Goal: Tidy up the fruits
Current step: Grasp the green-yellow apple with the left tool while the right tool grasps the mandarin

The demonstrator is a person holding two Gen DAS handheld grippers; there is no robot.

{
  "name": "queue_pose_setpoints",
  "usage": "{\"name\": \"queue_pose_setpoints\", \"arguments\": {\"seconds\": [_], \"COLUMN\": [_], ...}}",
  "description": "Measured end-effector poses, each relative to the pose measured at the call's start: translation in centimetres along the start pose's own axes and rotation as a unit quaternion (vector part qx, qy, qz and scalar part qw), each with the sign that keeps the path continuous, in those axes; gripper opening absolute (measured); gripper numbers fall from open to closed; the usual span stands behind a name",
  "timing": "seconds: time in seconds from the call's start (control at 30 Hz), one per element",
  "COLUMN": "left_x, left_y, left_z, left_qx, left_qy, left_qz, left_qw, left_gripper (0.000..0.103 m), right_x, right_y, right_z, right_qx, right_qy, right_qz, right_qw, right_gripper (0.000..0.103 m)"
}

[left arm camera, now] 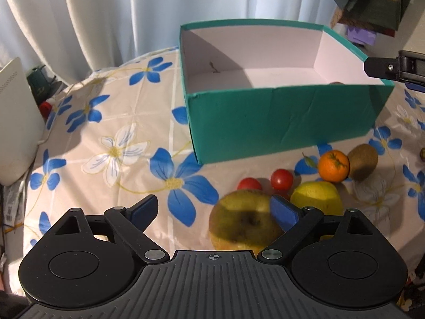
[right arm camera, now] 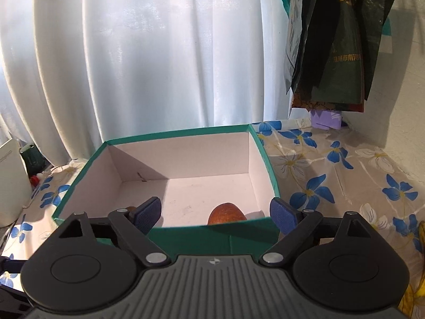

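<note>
The left gripper hangs low over the flowered tablecloth, its jaws wide apart with nothing between the pads. A large yellow-green apple lies just under its right-hand finger, on the near side of the teal box. Beside the apple sits a yellow-green lemon-like fruit. Closer to the box's front wall lie two small red tomatoes, one partly hidden behind the apple. An orange tangerine with a green stem rests next to them, touching or nearly touching a brown kiwi. All of these fruits are outside the box, on the cloth by its near right corner.

The right gripper hovers at the box's near wall, looking down into it, jaws likewise spread open and empty. The box is open-topped, teal outside and pale inside. One reddish-brown rounded fruit rests on its floor against the near wall, partly cut off by the rim. A small dark mark shows low on the far left inner wall. The rest of the floor is bare.

Beyond the box hangs a white curtain. To its right, dark bags hang by the wall.
</note>
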State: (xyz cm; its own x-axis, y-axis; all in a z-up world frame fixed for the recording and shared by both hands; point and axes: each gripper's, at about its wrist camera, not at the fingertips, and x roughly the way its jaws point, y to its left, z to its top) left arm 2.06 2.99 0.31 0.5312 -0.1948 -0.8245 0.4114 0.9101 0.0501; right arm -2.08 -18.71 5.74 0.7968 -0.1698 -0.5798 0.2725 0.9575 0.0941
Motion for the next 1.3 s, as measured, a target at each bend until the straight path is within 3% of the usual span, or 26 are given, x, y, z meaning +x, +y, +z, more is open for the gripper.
{"name": "queue_pose_setpoints", "arguments": {"seconds": [0.27,0.4,0.7,1.03,1.3], "left_x": [0.0,1.2,3.7,4.8,2.8], "left_y": [-0.6,-0.9,-1.1,-1.2,0.5], "left_z": [-1.1,-1.4,-1.0,-1.0,-1.3], "left_qx": [0.012,0.021,0.011,0.017,-0.001], "left_qy": [0.013,0.03,0.062,0.067,0.073], "left_qz": [-0.038,-0.039,-0.062,-0.046,-0.055], "left_qw": [0.9991,0.9985,0.9961,0.9965,0.9958], "left_gripper": [0.094,0.093,0.079,0.078,0.078], "right_x": [-1.7,-2.1,-2.1,-1.5,0.2], "right_y": [0.0,0.1,0.9,1.0,0.6], "right_z": [-2.3,-2.5,-2.6,-3.8,-5.4], "right_qx": [0.006,0.008,-0.002,-0.011,-0.044], "right_qy": [0.034,0.036,0.043,0.055,0.063], "right_qz": [-0.01,-0.012,-0.011,-0.013,-0.029], "right_qw": [0.999,0.999,0.999,0.998,0.997], "right_gripper": [0.09,0.09,0.09,0.09,0.09]}}
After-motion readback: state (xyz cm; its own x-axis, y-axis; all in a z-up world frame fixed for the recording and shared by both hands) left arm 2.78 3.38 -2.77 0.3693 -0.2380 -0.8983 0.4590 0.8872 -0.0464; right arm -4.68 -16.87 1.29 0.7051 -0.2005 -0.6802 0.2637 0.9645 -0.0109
